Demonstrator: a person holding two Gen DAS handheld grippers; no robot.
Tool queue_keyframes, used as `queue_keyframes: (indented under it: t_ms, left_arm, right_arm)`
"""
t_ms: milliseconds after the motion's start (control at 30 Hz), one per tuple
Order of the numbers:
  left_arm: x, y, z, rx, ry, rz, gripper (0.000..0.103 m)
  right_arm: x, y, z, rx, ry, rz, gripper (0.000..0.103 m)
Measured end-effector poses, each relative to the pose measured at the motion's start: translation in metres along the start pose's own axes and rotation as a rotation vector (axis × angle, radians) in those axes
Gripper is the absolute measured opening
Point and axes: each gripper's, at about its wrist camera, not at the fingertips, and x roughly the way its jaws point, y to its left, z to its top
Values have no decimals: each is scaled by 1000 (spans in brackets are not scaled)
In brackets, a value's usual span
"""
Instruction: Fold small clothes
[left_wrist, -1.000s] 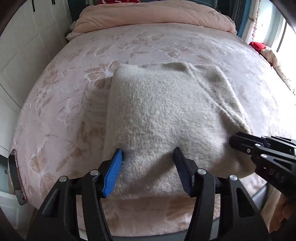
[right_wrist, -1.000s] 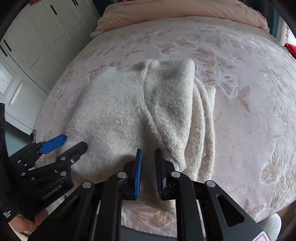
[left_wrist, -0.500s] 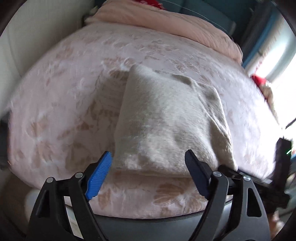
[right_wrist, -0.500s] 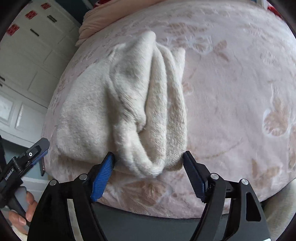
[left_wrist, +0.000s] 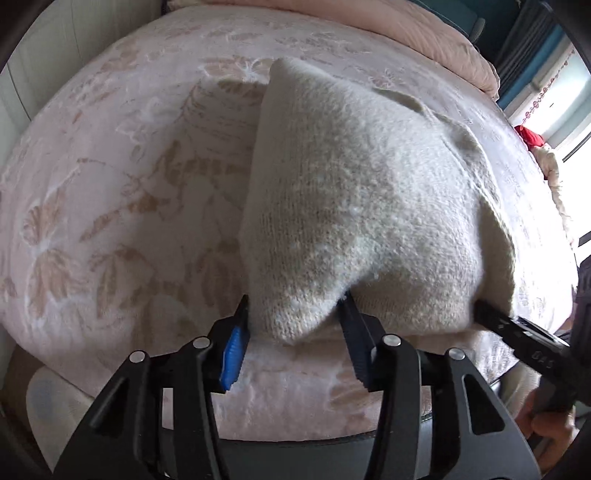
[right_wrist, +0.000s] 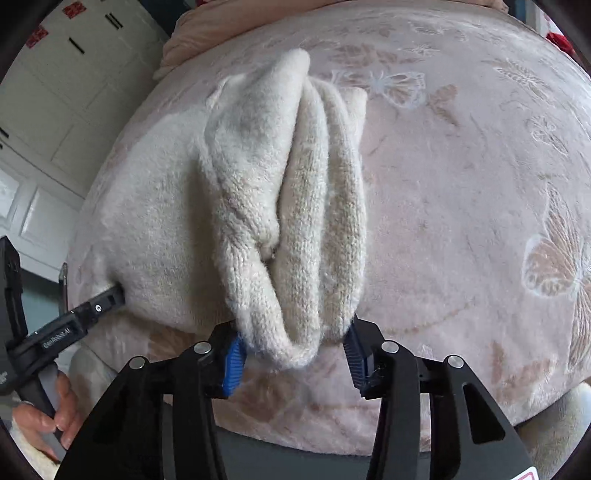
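Left tongs (left_wrist: 293, 328) sit at the bottom centre of the left wrist view, black arms with ribbed blue pads, their jaws closing with a bunched near corner of the sweater (left_wrist: 354, 206) between them, the pads against the knit. That sweater is a thick, fuzzy cream knit, folded into a rough rectangle and humped in the middle of the frame on the bed (left_wrist: 110, 192). Its cover is a soft pink plush with pale butterfly and leaf shapes pressed in. A rolled pink quilt (left_wrist: 424, 33) lies along the top edge. Bare cover spreads wide over the left half of the frame; the near rim of the bed runs just under the pads. At the lower right the right tongs (left_wrist: 480, 310) reach into the sweater's other near corner.

Right tongs (right_wrist: 295, 343), bottom centre of the right wrist view, are likewise closing, with the stacked, rounded fold layers of the sweater (right_wrist: 258, 192) between the pads. The layers stand up as three soft ridges. Open plush fills the right half of the frame. At the lower left the left tongs (right_wrist: 110, 299) touch the knit's edge, gripped by a hand (right_wrist: 51, 417). White panelled cupboard doors (right_wrist: 55, 92) stand at the upper left.
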Motion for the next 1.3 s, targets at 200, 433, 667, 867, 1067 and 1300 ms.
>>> queue_keyframes:
  t_ms: [200,433,667,867,1067,1300]
  left_arm:
    - [-47,-30,-12,130,-108,86,63]
    - [-81,-62,-27,187,-206,104,91]
    - [-94,-71,-46,182,-255,118,91]
    - [-103,-79,-64,185,-300,160,91]
    - [-110,-78,-71,181,-325,196,91]
    - [-110,-75,-72,172,-338,225,93]
  right_arm:
    - [-69,29,-15,-31,-211,-157,68]
    - [-88,43,-45,-39,-281,-213,81]
    - [-101,48,-66,-51,-308,-221,82]
    - [-111,51,-84,-63,-325,-225,83]
    - [-113,55,-95,-76,-336,-234,83]
    - [-113,60,-95,-77,-341,-233,83]
